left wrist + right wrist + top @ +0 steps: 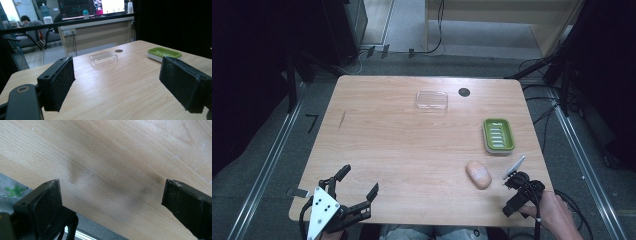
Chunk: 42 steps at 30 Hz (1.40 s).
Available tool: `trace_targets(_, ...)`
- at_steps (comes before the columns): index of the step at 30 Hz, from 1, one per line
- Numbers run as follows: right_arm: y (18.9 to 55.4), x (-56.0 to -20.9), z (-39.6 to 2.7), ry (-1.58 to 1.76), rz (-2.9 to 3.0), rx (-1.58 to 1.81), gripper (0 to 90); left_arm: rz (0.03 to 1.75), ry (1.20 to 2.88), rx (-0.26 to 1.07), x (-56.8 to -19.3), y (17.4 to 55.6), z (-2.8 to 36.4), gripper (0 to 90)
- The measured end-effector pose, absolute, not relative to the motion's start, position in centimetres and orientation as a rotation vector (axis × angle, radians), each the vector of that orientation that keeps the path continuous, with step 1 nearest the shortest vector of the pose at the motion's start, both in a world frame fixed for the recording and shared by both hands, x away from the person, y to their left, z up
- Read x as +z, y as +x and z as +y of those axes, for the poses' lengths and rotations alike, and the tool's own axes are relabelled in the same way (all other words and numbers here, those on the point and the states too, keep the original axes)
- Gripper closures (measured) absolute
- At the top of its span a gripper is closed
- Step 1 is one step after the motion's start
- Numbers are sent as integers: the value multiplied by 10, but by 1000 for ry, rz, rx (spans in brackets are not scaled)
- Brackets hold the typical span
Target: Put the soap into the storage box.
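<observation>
Altogether, one soap (478, 174), one green dish (498, 135), one clear lid (431, 100) — both tools (358, 183) (514, 184) wide open, empty.

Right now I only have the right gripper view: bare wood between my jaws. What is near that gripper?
Observer: A peach-coloured soap bar lies on the table, just left of the right gripper, apart from it.
Operator: Anything beyond it?
Observer: A green soap dish sits farther back, near the right edge, with nothing in it.
Operator: And its lid?
Observer: A clear plastic lid lies by itself toward the far edge, near a dark round hole.
Operator: Where is the other gripper?
Observer: The left gripper is at the near left corner, jaws wide apart, holding nothing.
</observation>
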State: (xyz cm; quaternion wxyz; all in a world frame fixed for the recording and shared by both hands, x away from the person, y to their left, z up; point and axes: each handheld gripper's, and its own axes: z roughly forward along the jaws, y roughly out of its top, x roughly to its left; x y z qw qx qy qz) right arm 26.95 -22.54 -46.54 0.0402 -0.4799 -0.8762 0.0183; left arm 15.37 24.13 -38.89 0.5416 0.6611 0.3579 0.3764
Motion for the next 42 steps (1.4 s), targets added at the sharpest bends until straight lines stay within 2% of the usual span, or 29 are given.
trace_targets(13, 267, -455, -216, -1466, -2700, -6, 17, 854, 1581, 894, -389, 155, 240, 135)
trace_targets(42, 286, -434, -170, -1347, -2789, -12, 16, 833, 1589, 902, -389, 156, 237, 134)
